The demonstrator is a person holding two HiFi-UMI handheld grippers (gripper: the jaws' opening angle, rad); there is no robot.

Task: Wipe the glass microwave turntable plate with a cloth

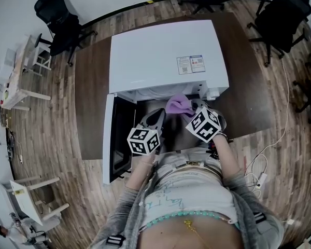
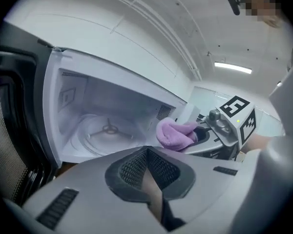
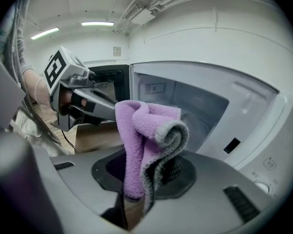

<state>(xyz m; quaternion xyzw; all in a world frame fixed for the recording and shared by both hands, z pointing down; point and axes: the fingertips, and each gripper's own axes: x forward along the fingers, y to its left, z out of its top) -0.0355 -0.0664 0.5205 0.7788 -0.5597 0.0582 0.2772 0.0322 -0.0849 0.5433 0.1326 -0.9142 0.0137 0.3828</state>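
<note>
Dark tabletop [image 1: 90, 102], wood floor [image 1: 46, 134]. Open microwave [image 1: 166, 56] ahead. My left tool [image 1: 156, 118] closed, empty; right tool [image 1: 193, 108] clamps purple cloth [image 3: 139, 145].

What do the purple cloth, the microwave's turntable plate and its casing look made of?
Purple cloth: soft fleecy fabric, probably microfibre; fuzzy nap, grey stitched edge.
Turntable plate: likely clear glossy glass; the spoked hub shows through it.
Casing: smooth white, painted metal or plastic; the look leaves it open.
</note>
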